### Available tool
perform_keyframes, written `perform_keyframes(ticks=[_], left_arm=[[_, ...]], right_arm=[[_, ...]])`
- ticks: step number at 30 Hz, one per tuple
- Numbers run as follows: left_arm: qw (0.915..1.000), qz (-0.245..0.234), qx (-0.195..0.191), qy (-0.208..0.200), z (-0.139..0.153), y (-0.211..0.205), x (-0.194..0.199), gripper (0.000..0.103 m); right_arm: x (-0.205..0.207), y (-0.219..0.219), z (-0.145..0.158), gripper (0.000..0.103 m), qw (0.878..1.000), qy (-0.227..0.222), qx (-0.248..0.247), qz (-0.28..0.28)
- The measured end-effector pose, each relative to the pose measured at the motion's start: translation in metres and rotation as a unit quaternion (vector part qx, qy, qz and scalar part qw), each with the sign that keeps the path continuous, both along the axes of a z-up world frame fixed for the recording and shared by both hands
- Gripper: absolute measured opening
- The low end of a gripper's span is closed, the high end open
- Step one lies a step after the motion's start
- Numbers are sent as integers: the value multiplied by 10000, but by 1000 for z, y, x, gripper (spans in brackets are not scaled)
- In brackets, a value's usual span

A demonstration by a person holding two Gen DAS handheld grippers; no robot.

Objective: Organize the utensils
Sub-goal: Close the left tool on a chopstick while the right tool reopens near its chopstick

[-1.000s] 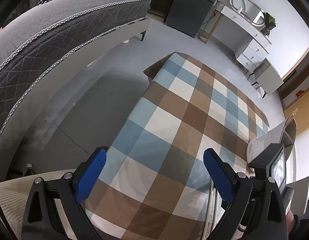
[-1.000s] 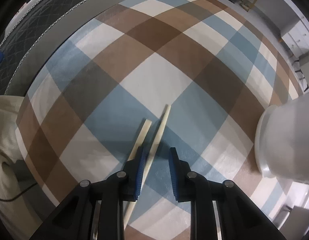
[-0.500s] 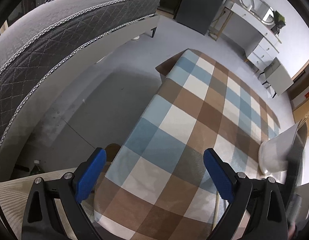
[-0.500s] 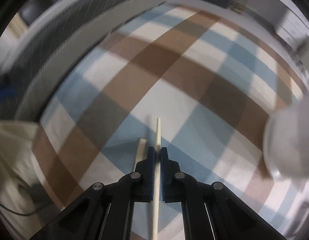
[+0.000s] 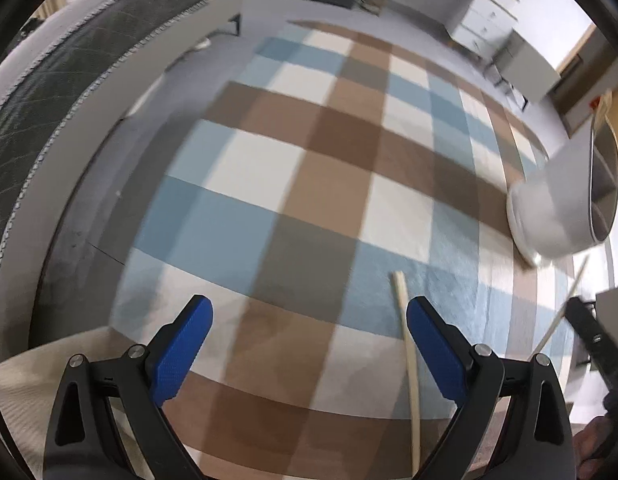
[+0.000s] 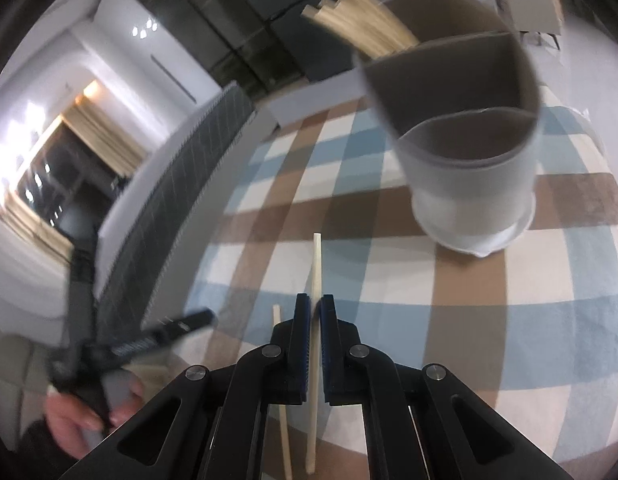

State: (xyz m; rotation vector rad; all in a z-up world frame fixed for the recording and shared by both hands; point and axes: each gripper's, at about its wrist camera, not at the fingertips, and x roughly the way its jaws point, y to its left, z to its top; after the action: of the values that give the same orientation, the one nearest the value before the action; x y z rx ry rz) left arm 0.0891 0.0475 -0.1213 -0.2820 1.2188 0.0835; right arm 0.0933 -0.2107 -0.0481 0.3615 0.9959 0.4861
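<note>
My right gripper (image 6: pixel 314 312) is shut on a pale wooden chopstick (image 6: pixel 317 264), held above the checked tablecloth (image 6: pixel 489 280) with its tip pointing toward the white utensil holder (image 6: pixel 469 184). The holder has grey compartments, and several chopsticks (image 6: pixel 361 20) stand in its far one. A second chopstick (image 5: pixel 405 340) lies flat on the cloth, just inside the right finger of my open left gripper (image 5: pixel 311 340), which hovers over the near end of the table. In the left wrist view the held chopstick (image 5: pixel 565 304) and the holder (image 5: pixel 549 208) show at the right.
A bed with a grey quilted mattress (image 5: pixel 69 80) runs along the left of the table, with grey floor between. White drawers (image 5: pixel 489 20) stand at the back right. A person's hand (image 6: pixel 89 412) holding the left gripper shows at the lower left of the right wrist view.
The right gripper shut on one chopstick, lifted it off the cloth and rolled toward the holder. The left gripper came down and closer over the table, bringing the other chopstick into view.
</note>
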Motion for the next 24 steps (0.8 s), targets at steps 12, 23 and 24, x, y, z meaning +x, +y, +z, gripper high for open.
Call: perform_keyframes(ticks=[12,23,24], left_arm=[[9990,-287,154,295,-16,-36,8,88],[9945,-581,669,559,-27,-67,27,36],[9947,-570,663,546,-26,-68,27,28]], right_arm=[[-11,-35,1,0,9995,-50,274,-134],[-12,-53,-1,3,9989,186,316,-304],[-13,-53,1,3,9990,172,296,-302]])
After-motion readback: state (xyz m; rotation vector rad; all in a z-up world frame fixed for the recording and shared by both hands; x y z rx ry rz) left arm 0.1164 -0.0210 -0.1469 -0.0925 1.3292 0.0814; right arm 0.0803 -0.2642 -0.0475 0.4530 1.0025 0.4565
